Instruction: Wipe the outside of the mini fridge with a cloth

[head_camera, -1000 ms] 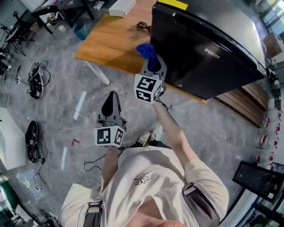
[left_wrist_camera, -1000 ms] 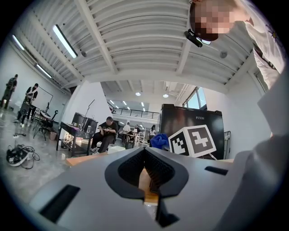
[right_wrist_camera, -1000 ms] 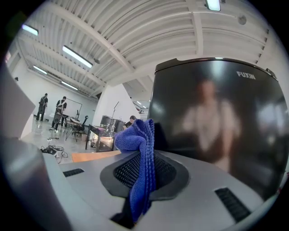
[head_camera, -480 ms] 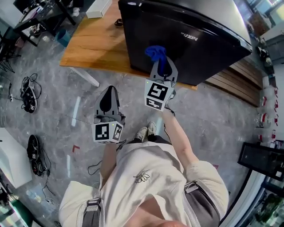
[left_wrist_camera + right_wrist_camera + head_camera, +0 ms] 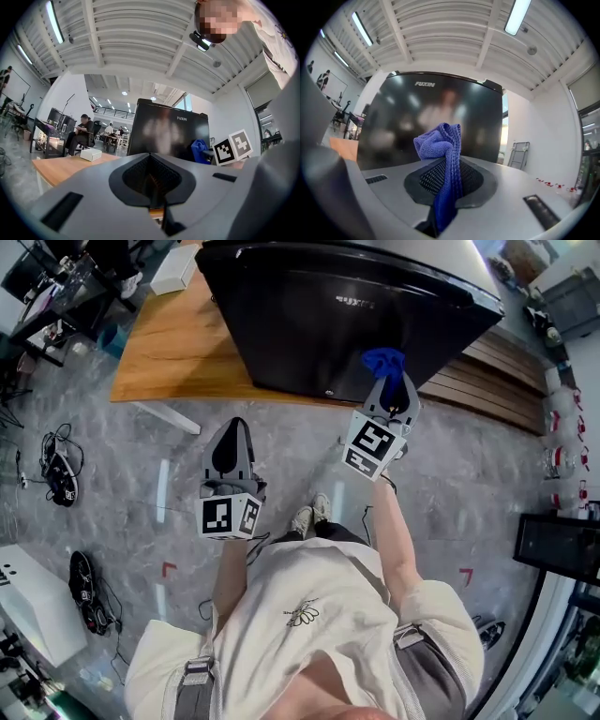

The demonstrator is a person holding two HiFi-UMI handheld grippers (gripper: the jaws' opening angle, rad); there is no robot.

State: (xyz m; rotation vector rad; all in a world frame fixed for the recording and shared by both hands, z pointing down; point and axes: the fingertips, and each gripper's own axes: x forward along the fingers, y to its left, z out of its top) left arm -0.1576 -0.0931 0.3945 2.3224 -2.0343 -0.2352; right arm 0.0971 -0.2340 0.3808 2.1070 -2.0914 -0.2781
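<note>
A glossy black mini fridge [image 5: 337,324] stands on a wooden table [image 5: 178,352]; it also fills the right gripper view, where the fridge [image 5: 403,126] shows its door. My right gripper [image 5: 392,397] is shut on a blue cloth [image 5: 382,360], held against the fridge's front near its lower right corner. The cloth [image 5: 443,150] sticks up bunched from the shut jaws. My left gripper [image 5: 232,451] hangs lower left over the floor, shut and holding nothing, away from the fridge [image 5: 168,136].
The table's edge and white leg [image 5: 164,416] lie left of the fridge. A white box [image 5: 173,273] sits at the table's far end. Cables [image 5: 52,465] and shoes [image 5: 89,592] litter the grey floor. A wooden bench [image 5: 506,390] runs right of the fridge.
My right gripper has carried the blue cloth rightward along the fridge's front, from its left part to near its right corner. The left gripper stayed about where it was.
</note>
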